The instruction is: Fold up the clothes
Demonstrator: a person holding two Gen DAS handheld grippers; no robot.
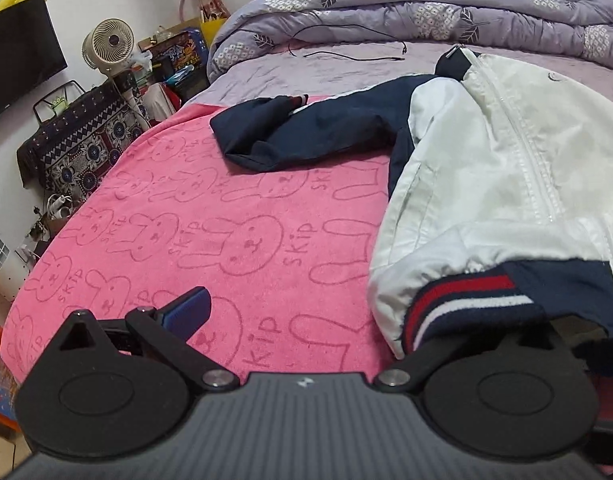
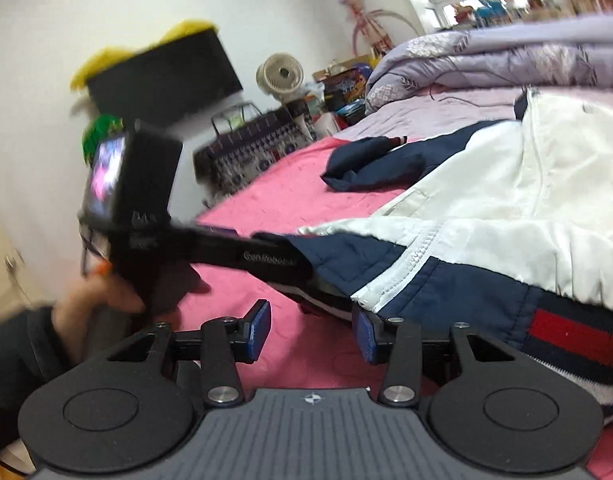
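Note:
A white and navy jacket (image 1: pixel 506 152) lies zipped on the pink rabbit-print blanket (image 1: pixel 226 240), its navy sleeve (image 1: pixel 306 132) stretched to the left. My left gripper (image 1: pixel 306 320) is open wide at the jacket's red-striped hem (image 1: pixel 462 300). Its left pad (image 1: pixel 188 312) sits bare over the blanket and its right finger is hidden under the hem. The right wrist view shows the jacket (image 2: pixel 526 184) and a hand (image 2: pixel 94 300) holding the left gripper's black body (image 2: pixel 266 258) against the hem. My right gripper (image 2: pixel 312 330) is open just below the zipper end (image 2: pixel 364 296), holding nothing.
A folded lilac quilt (image 1: pixel 426 12) is heaped at the far side of the bed, with a black cable (image 1: pixel 346 54) on the sheet before it. Off the bed's left edge stand a fan (image 1: pixel 108 44), a dark screen (image 1: pixel 18 56) and a patterned cloth-covered stand (image 1: pixel 82 140).

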